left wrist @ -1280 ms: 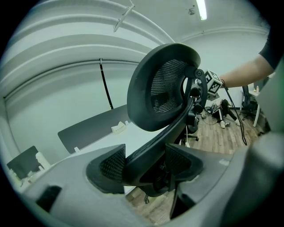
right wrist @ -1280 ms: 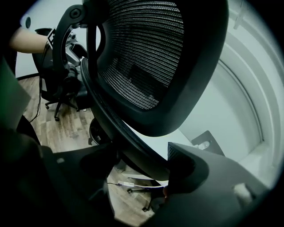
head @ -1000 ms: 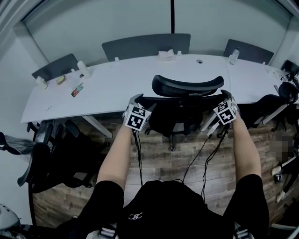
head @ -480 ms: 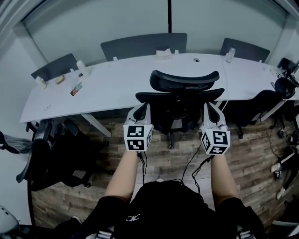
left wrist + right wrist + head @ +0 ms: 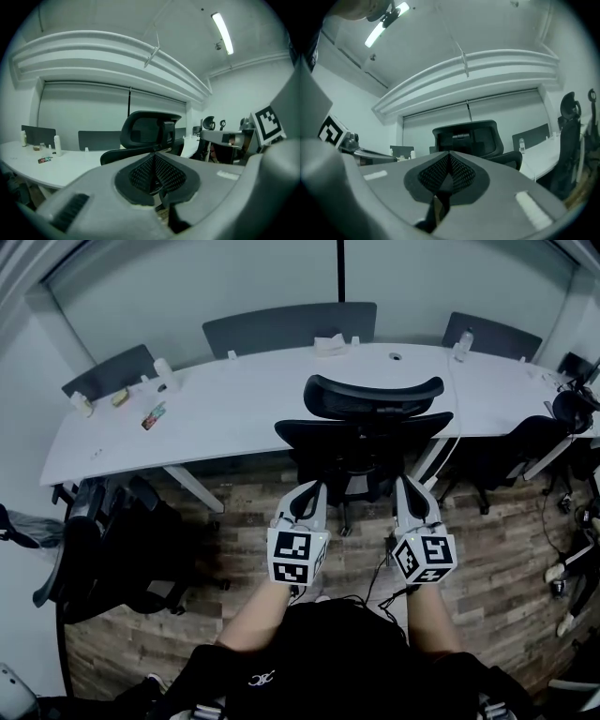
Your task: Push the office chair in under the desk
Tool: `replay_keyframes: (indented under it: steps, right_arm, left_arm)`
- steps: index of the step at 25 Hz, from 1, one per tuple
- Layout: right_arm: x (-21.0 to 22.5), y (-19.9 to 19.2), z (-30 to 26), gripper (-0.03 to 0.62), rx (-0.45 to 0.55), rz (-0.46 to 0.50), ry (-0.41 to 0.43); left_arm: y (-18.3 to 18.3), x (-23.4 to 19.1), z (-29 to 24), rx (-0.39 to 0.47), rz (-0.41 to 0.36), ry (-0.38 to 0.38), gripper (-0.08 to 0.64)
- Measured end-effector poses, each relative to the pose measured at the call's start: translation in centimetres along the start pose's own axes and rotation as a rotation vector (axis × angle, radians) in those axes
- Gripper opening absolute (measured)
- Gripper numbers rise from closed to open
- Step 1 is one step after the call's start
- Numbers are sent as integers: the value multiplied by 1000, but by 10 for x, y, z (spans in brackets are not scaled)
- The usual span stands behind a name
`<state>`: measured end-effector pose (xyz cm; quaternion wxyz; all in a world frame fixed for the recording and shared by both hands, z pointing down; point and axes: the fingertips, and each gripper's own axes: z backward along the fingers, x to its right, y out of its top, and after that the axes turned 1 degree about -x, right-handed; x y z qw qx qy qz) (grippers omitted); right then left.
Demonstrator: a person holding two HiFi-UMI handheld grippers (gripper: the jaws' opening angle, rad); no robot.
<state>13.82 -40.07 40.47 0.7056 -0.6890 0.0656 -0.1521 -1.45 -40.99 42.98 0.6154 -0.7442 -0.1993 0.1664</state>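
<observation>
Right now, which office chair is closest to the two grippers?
The black chair with the headrest, directly ahead of the left gripper and right gripper; other chairs stand aside.

Smooth matt white desk [image 5: 234, 413]; black mesh chair [image 5: 361, 442]; wood-plank floor [image 5: 234, 531].

The person wears a black short-sleeved top [image 5: 328, 648] with a small white logo [image 5: 269, 677]. The left gripper [image 5: 315, 488] and right gripper [image 5: 406, 484] are pale grey. Each has 1 cube [image 5: 298, 557] of black-and-white square markers, dark mesh-patterned pads [image 5: 140, 174] on its jaws and thin black cables [image 5: 373, 589].
</observation>
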Motion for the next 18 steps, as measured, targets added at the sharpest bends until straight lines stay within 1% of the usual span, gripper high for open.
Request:
replay_keyframes:
  steps: [2, 4, 10, 14, 18]
  right_arm:
    - [-2, 5, -1, 5, 8, 32, -17]
    - [-4, 3, -2, 5, -4, 43, -32]
    - [-8, -9, -6, 6, -52, 37, -48]
    - [-9, -13, -9, 6, -63, 28, -51]
    - [-10, -13, -8, 6, -68, 10, -62]
  left_arm:
    - [9, 4, -1, 17, 13, -23, 8]
    - [13, 4, -4, 26, 22, -33, 8]
    - [9, -6, -9, 8, 45, -33, 8]
    - [4, -12, -10, -6, 44, -30, 8]
    - [-1, -13, -10, -19, 54, -47, 8]
